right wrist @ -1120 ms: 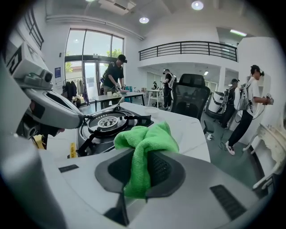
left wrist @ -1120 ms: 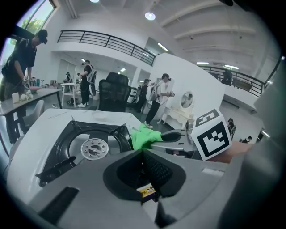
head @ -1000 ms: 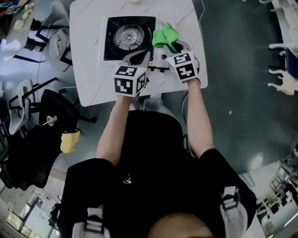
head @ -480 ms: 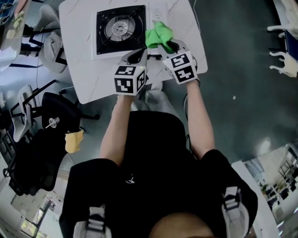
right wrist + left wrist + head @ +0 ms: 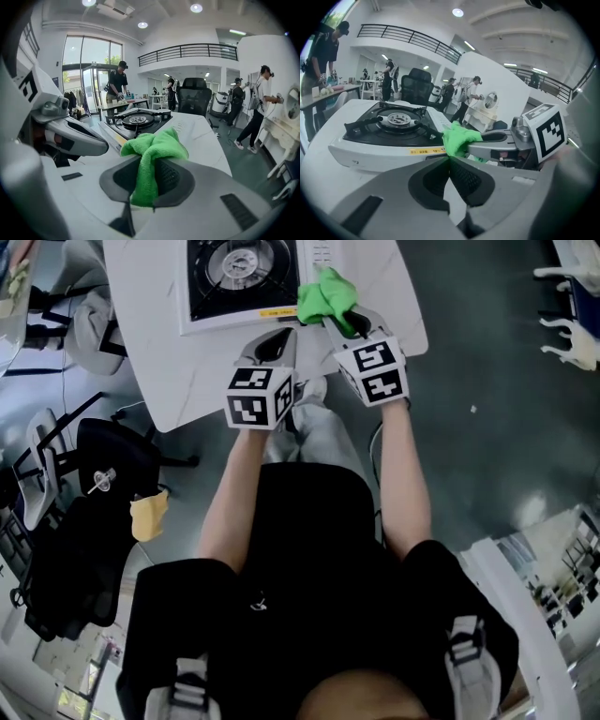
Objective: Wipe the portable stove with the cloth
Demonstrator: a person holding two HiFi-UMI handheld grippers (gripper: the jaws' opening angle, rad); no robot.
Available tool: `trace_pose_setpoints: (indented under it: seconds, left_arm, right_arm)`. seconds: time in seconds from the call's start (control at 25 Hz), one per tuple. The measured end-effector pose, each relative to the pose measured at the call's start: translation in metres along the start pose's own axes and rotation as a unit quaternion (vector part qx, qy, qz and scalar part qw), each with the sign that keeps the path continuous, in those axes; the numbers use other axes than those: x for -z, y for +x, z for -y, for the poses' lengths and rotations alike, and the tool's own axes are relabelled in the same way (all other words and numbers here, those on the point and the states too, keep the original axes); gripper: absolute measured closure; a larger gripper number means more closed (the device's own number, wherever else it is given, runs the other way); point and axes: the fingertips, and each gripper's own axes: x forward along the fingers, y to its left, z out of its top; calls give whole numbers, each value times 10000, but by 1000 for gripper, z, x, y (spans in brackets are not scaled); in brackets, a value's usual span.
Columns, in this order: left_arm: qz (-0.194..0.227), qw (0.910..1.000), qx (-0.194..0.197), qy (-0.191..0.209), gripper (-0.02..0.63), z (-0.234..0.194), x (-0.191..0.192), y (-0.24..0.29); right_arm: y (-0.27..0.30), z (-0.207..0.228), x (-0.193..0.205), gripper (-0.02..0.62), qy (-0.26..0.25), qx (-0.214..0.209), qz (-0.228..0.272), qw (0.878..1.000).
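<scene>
Head view: the left hand-held gripper (image 5: pixel 272 341) sits over the white counter (image 5: pixel 178 371), just short of the near edge of the portable stove (image 5: pixel 239 277), with its tips pointing toward the stove. Left gripper view: its jaws are closed tip to tip with nothing between them. The stove's front face, with a yellow label, is directly ahead. The stove stands on the counter with the black burner plate facing up. At its near right corner is the green cloth (image 5: pixel 326 298), bunched into a wad. Contact between cloth and stove cannot be confirmed from any view. Right gripper view: the right hand-held gripper (image 5: pixel 342 322) has its jaws clamped on the cloth. The fabric is pinched between the pads, bulging above the tips and hanging below them. The two hand-held grippers lie side by side, close but apart.
</scene>
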Motion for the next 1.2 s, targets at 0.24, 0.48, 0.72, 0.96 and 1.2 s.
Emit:
trace_pose_setpoints:
  seconds: [0.24,0.48,0.72,0.96,1.2]
  left_arm:
    - [389,9991,-56,-145,606,-18,-5,-59]
    - [1300,9907,-386,-47,606,-52,-41,-126]
    - [2190,9729,-685,284,606,-81,-101,-209]
    - [3029,9477,-735,688,606,-70,-165,-275]
    - [3289,9364,-773,952,606,-53,-177,-297]
  right_arm:
    - [-24,-25,1,541,1508,-258,369,9875]
    - [-52,-48,-56,540,2016,75,1522,9675]
    - [-83,-110,-141,541,1737,-343,2472,9526]
    - [-127,-139,-201,541,1217,-261,3106,9423]
    - [-157,-162,-228,543,694,-69,3642,9287]
